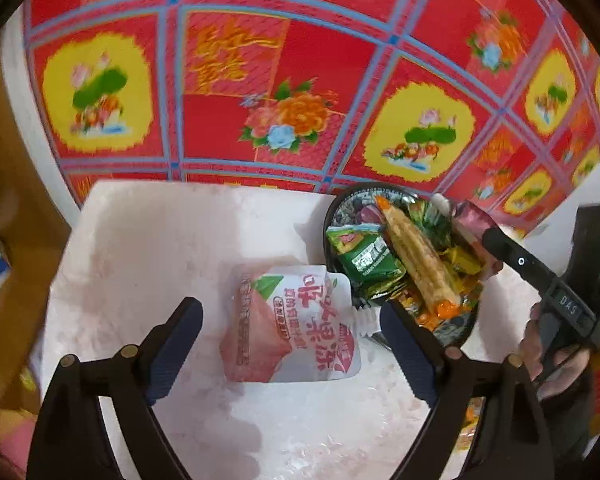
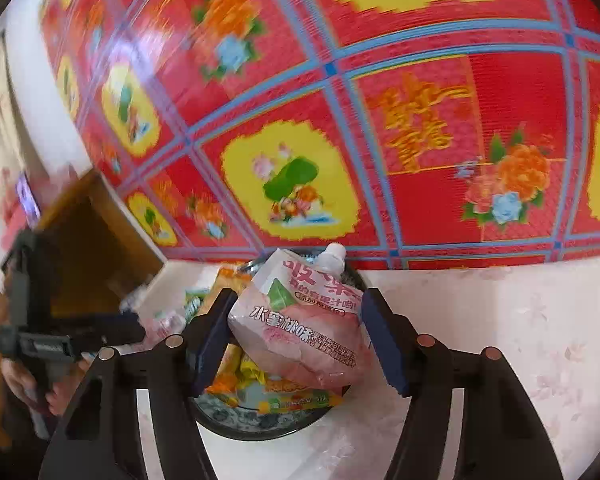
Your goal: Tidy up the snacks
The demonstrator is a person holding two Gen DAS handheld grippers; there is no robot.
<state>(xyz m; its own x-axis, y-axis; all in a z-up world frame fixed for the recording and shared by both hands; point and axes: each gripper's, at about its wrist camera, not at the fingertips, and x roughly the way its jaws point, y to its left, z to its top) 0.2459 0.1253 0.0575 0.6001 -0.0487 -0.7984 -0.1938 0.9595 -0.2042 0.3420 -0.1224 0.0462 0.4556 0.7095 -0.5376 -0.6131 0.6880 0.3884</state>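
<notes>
Above the bowl [image 2: 236, 428], right gripper [image 2: 296, 336] clamps a jelly pouch [image 2: 300, 332]; left gripper [image 1: 290, 340] spread wide

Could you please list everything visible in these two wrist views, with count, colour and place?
jelly pouch on table: one, pink and white, between the left fingers.
held jelly pouch: one, pink and white, over the bowl.
bowl: one, dark, filled with snacks.
green packet: one, in bowl.
long wafer stick: one, tan, across bowl.
table: white.
floral mat: red, behind.
left gripper: open.
right gripper: gripping pouch.
</notes>
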